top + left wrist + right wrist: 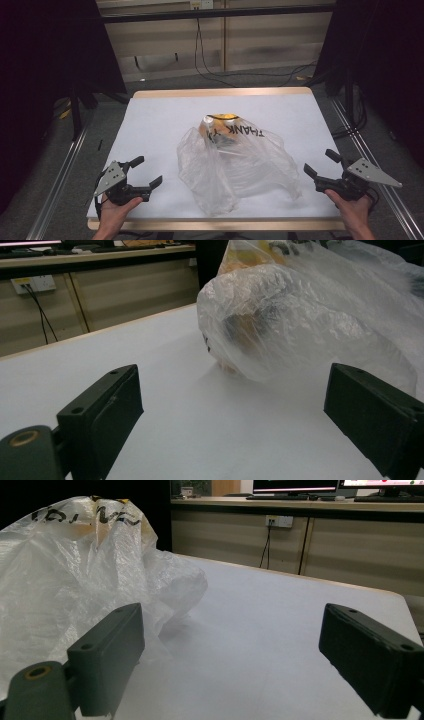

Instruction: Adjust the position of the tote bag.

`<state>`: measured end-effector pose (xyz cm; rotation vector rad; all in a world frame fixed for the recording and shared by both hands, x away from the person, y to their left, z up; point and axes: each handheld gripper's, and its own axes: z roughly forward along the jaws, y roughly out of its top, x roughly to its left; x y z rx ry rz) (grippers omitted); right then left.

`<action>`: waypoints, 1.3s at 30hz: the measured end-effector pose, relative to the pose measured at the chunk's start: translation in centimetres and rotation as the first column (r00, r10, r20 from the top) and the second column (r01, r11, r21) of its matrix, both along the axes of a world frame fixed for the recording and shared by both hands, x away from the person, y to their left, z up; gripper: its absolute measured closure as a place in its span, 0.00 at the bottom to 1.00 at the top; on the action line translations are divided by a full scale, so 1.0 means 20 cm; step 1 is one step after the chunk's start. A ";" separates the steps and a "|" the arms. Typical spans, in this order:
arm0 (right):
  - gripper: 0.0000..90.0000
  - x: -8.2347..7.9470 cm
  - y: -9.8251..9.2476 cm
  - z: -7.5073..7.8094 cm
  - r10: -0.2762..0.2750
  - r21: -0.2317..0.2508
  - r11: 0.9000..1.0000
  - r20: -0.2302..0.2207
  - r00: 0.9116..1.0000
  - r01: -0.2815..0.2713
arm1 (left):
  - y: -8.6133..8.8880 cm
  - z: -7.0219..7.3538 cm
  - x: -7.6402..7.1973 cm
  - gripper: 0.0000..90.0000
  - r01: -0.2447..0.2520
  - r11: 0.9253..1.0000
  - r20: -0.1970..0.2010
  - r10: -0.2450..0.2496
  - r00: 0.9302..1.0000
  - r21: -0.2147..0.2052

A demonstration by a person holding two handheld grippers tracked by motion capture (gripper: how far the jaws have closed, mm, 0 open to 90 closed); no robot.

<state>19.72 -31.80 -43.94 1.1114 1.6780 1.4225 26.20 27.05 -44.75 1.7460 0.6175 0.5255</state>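
A crumpled clear plastic bag [235, 160] with black lettering lies in the middle of the white table [155, 125], with something yellow and round inside at its far end. My left gripper [146, 171] rests near the front left corner, open and empty, its jaws aimed at the bag [300, 325]. My right gripper [322, 163] sits near the front right corner, open too, with nothing between its jaws; the bag [75, 585] spreads just left of its left jaw. Neither gripper touches the bag.
The table has a wooden rim [220, 92]. Metal rails [60, 180] run along the floor on both sides. Cables [210, 70] trail over the floor behind the table, in front of a panelled wall with a socket [279, 521]. Dark curtains hang left and right.
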 end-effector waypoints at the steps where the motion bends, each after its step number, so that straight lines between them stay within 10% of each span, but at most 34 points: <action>1: 0.12 0.00 0.00 0.00 -0.002 0.007 1.000 -0.003 1.000 0.002 | -0.01 0.00 0.00 0.12 0.011 1.000 -0.026 -0.011 1.000 0.008; 25: 0.46 -0.06 0.05 0.05 0.127 0.041 0.991 -0.041 0.991 -0.125 | -0.16 0.05 -0.09 0.28 0.145 0.989 -0.061 -0.142 0.988 0.037; 39: 0.56 -0.14 0.14 0.07 0.231 -0.012 0.972 -0.098 0.968 -0.233 | -0.25 0.08 -0.17 0.44 0.286 0.957 -0.069 -0.282 0.957 0.051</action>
